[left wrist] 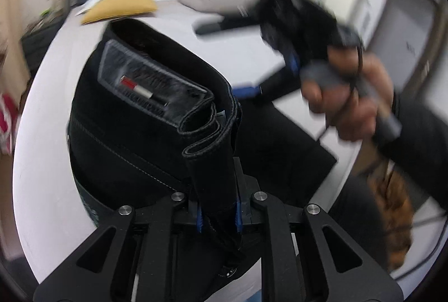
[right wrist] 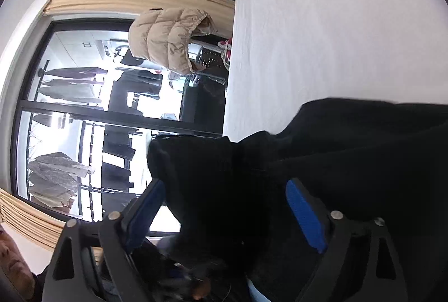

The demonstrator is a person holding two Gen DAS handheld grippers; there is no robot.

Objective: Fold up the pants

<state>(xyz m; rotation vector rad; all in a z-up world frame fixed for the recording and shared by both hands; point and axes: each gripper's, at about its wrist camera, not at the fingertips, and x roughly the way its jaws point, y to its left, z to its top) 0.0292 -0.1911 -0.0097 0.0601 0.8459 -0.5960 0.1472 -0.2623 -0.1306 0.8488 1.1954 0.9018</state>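
Left gripper (left wrist: 218,213) clamped on black pants (left wrist: 145,117), waistband up at frame centre over white bed (left wrist: 44,162). Right gripper (right wrist: 224,213) spread wide, dark cloth between its fingers, ungripped.

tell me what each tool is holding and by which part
The left tool clamps the black pants at the folded waistband edge. The right tool is open around fabric, gripping nothing.

Pants (left wrist: 134,134) matt black denim, glossy leather-look patch (left wrist: 148,83); bedsheet (right wrist: 322,36) smooth white cloth
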